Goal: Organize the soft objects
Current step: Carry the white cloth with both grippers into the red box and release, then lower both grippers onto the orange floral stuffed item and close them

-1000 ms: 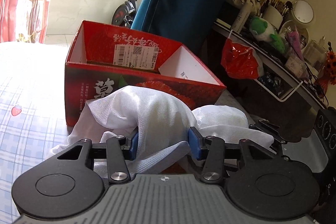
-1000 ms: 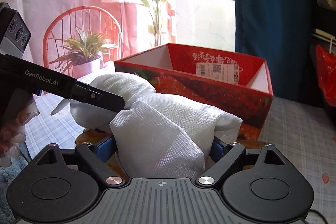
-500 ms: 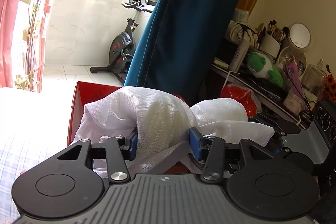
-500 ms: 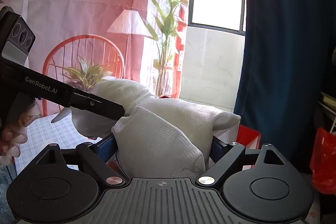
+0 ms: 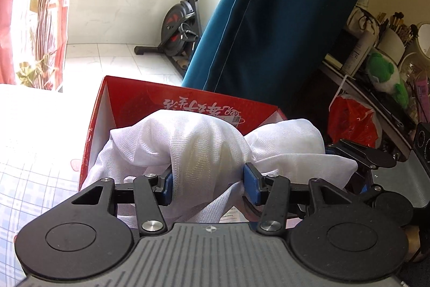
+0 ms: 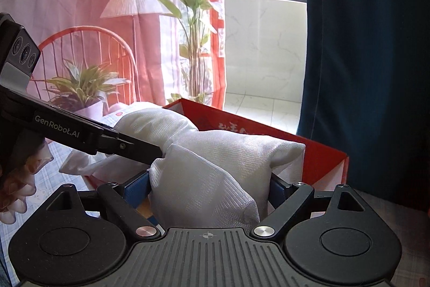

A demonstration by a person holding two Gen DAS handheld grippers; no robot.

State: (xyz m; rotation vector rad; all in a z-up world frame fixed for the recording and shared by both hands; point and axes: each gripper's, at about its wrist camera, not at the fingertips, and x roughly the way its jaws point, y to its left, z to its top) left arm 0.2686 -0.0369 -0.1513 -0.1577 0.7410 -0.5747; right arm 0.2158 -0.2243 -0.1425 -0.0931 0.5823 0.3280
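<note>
While both grippers, left gripper (image 5: 207,183) and right gripper (image 6: 208,186), clamp the white mesh bundle (image 6: 215,166) above the red box (image 5: 188,104), uneven release could snag its loose tail on the rim.

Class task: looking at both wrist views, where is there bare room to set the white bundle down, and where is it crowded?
Free: inside the red box, behind the white bundle, and the checked cloth on the box's left. Crowded: the shelf at right.

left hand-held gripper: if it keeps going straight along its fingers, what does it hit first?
Beyond the white mesh bundle clamped in the left hand-held gripper, the line probably runs into the open red cardboard box, likely its far inner wall; depth is unclear.
</note>
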